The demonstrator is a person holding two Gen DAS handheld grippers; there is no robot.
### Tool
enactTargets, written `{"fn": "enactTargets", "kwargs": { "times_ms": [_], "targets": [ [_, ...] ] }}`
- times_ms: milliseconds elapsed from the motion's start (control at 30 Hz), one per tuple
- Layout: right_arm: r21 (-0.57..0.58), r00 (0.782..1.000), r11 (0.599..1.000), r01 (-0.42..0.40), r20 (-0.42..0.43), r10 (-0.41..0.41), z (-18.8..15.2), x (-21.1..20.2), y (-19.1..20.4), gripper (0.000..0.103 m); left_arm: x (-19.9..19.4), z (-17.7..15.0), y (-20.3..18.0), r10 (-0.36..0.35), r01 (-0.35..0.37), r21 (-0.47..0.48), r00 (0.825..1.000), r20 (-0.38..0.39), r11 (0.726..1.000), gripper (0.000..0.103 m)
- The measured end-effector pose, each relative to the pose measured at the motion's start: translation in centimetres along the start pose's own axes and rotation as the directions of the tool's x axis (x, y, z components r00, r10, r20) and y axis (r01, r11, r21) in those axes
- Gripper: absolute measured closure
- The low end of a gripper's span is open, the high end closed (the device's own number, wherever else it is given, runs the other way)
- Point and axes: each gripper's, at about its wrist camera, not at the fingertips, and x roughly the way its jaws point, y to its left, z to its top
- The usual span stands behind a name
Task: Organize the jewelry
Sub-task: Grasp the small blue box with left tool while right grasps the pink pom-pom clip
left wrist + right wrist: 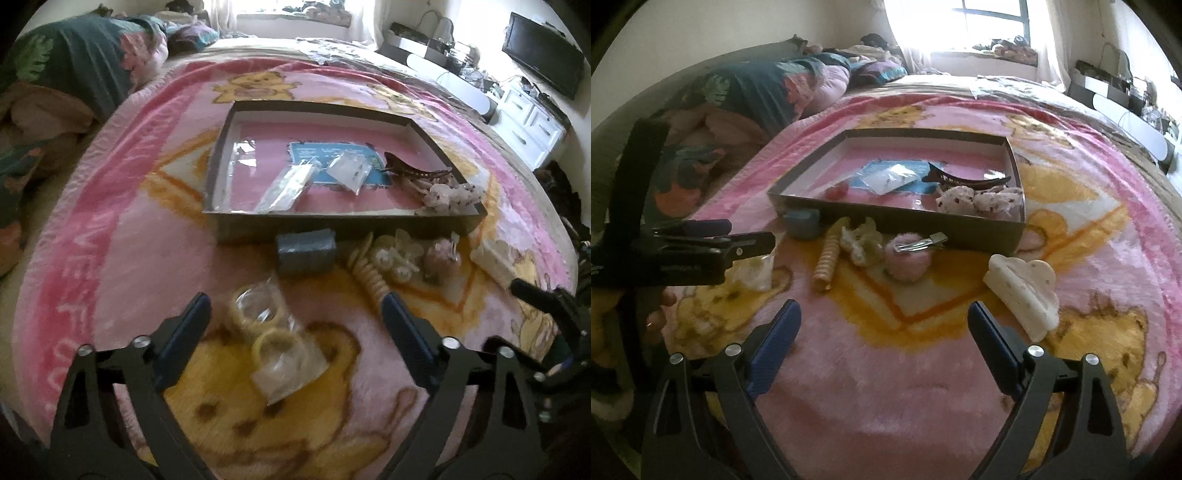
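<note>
Landmark: shallow dark cardboard tray (343,221) with pink floor, sitting on pink teddy-print fleece blanket (122,258).

Left gripper (295,321): jaws wide, holding nothing. Clear plastic bag of pale yellow rings (275,339) lies on the blanket directly between its blue fingertips (192,317), well short of the tray's near wall; contact can't be told.

Right gripper (882,325): jaws wide, empty, over bare blanket on the near side of the tray. Cream speckled claw clip (1025,295) lies just beside its right finger, near the tray's near-right corner.

Along the tray's near wall, outside it: small blue-grey box (306,253), cream spiral hair tie (826,263), pale green-white scrunchie (862,245), pink pompom with silver snap clip (910,258).

Inside the tray: clear sachets (349,171) on a blue card, dark brown toothed hair clip (967,177), spotted pale pink scrunchies (980,199) at the near-right corner.

Both grippers are held low and pitched down, side by side, fingers pointing at the tray.
</note>
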Motion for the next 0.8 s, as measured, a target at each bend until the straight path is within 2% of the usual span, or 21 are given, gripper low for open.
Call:
{"fn": "enactTargets", "kwargs": {
  "times_ms": [133, 333, 500, 600, 667, 800],
  "targets": [
    [0.033, 0.999, 0.999, 0.0, -0.044, 0.001, 0.4, 2.3, -1.0, 0.03, 1.5, 0.8, 0.1, -0.012, 0.012, -0.02, 1.0, -0.02, 1.0, 0.025],
    [0.065, 0.998, 0.998, 0.001, -0.07, 0.003, 0.9, 4.6, -2.0, 0.046, 2.7, 1.5, 0.6, -0.014, 0.013, -0.042, 0.999, -0.036, 0.999, 0.026],
    [0.115, 0.998, 0.993, -0.017, -0.066, 0.025, 1.6, 5.7, -2.8, 0.051, 3.4, 2.0, 0.6, -0.017, 0.015, -0.048, 0.999, -0.036, 0.999, 0.026],
    [0.122, 0.998, 0.992, -0.025, -0.057, 0.032, 2.0, 5.9, -2.9, 0.059, 3.9, 2.1, 0.7, -0.029, 0.025, -0.074, 0.999, -0.043, 0.997, 0.031],
    [0.117, 0.998, 0.992, -0.037, -0.053, 0.044, 2.3, 6.2, -2.7, 0.068, 4.2, 2.2, 0.7, -0.026, 0.022, -0.076, 0.999, -0.044, 0.997, 0.031],
    [0.097, 0.997, 0.994, -0.048, -0.047, 0.053, 2.4, 6.4, -2.4, 0.075, 4.5, 2.3, 0.6, -0.033, 0.03, -0.079, 0.998, -0.047, 0.996, 0.037]
  ]
}}
